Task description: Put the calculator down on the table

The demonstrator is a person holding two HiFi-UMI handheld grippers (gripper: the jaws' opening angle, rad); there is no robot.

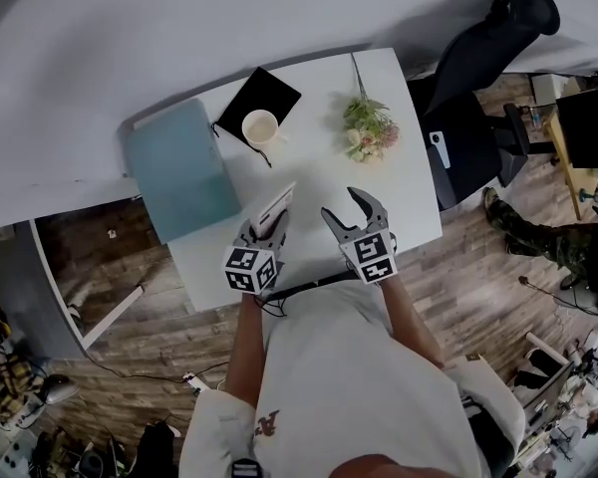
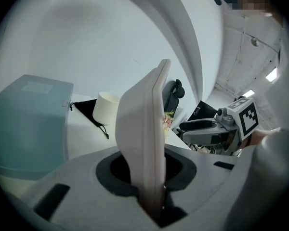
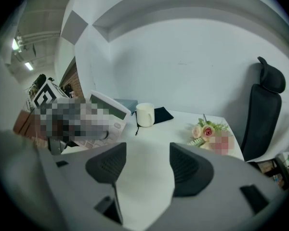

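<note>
Left gripper [image 2: 153,198] pinches calculator [image 2: 143,124] by its lower end, standing it on edge just above table [image 1: 314,162], apparently not down yet. Right gripper [image 3: 144,170] spread, empty. Likely light rigid plastic with a smooth casing that could slip; hold it by the edges, off keys and display

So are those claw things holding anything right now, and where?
The left gripper clamps the calculator by its lower end; the right gripper holds nothing.

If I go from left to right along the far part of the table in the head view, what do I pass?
Teal plastic box → white cup → bunch of flowers → black office chair, just past the table's edge.
</note>
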